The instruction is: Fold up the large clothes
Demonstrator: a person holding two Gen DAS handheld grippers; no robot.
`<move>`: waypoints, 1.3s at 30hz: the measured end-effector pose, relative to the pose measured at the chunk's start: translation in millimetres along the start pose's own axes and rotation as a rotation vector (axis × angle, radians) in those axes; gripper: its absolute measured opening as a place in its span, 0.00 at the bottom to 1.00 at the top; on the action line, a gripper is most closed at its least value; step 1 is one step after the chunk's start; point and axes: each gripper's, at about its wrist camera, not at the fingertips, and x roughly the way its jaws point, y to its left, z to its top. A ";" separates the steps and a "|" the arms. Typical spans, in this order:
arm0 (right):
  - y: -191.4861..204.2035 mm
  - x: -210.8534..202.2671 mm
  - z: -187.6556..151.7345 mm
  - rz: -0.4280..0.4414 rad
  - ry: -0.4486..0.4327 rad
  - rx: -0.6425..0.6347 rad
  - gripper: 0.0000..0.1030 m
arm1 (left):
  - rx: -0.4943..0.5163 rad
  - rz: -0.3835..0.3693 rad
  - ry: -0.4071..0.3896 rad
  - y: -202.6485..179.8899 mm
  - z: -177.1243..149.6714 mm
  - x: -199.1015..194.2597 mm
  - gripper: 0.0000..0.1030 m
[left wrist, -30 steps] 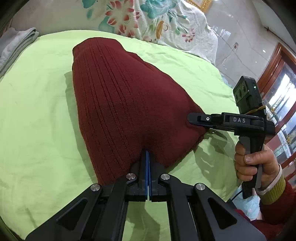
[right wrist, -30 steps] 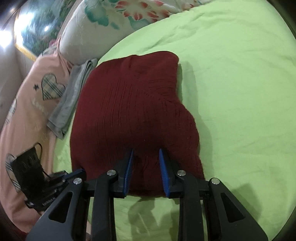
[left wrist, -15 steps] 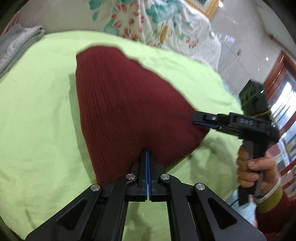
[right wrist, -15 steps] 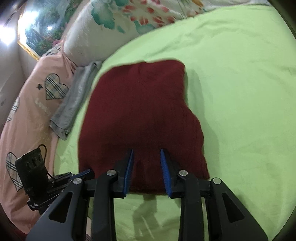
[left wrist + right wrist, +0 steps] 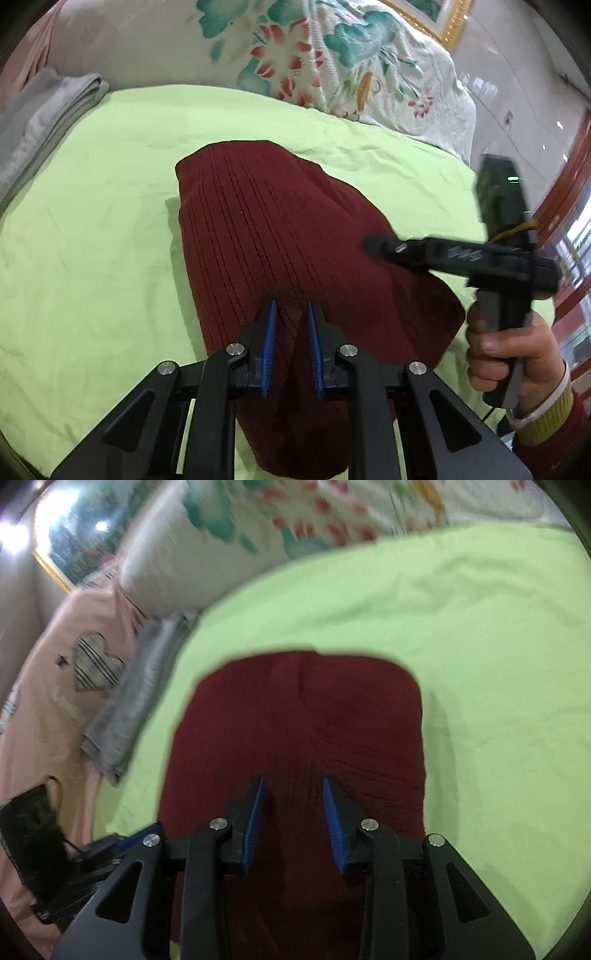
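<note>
A dark red ribbed sweater (image 5: 277,229) lies folded on the green bed sheet (image 5: 92,240). My left gripper (image 5: 290,308) hovers over its near part, its jaws opening. A raised ridge of knit stands between the blue pads (image 5: 269,328), which do not press on it. My right gripper (image 5: 293,782) is open just above the sweater (image 5: 306,720) with only flat fabric under the gap. In the left wrist view, a hand (image 5: 509,350) holds the right gripper (image 5: 373,244) over the sweater's right side.
A folded grey garment (image 5: 44,110) lies at the sheet's left edge, also seen as the grey garment (image 5: 140,694). A floral quilt (image 5: 295,48) is bunched behind the sheet. A pink quilt with a heart patch (image 5: 55,701) lies on the left. A wooden door frame (image 5: 576,184) stands at the right.
The left jaws were shut on the sweater's near edge and have now parted. In both views the sweater sits lower and reaches under the fingers. The right gripper has moved in over the sweater.
</note>
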 end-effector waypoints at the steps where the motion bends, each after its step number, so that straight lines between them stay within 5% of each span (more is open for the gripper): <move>1: -1.9 0.2 -2.5 0.005 -0.020 -0.001 0.32 | 0.012 0.014 0.000 -1.5 -1.6 1.3 0.17; 7: 3.5 -15.6 -3.6 0.004 -0.027 -0.006 0.33 | -0.007 0.008 -0.010 5.4 -4.1 4.4 0.18; 11: 8.7 -40.8 -18.9 -0.046 -0.070 -0.049 0.60 | -0.010 0.023 -0.016 3.1 -4.6 4.2 0.18; 14: -10.0 -32.9 -35.0 -0.161 -0.016 -0.035 0.60 | 0.006 0.055 -0.022 -2.8 -5.9 5.6 0.18; 25: -19.1 -66.4 -40.1 -0.075 -0.116 0.063 0.60 | -0.027 0.144 -0.006 -15.7 -2.5 -22.4 0.19; 31: -33.4 -60.8 -42.5 -0.108 -0.083 0.112 0.62 | -0.031 0.255 0.000 -21.2 -6.8 -34.5 0.40; 32: -32.7 -54.3 -46.0 -0.100 -0.058 0.107 0.62 | -0.028 0.266 0.012 -21.6 -8.4 -30.8 0.40; 35: -22.2 -46.8 -56.3 -0.117 -0.021 0.048 0.29 | -0.011 0.281 0.041 -23.1 -14.4 -21.0 0.40; 39: -21.3 -53.5 -58.4 -0.157 -0.032 0.021 0.19 | 0.020 0.301 0.044 -25.4 -18.0 -15.9 0.40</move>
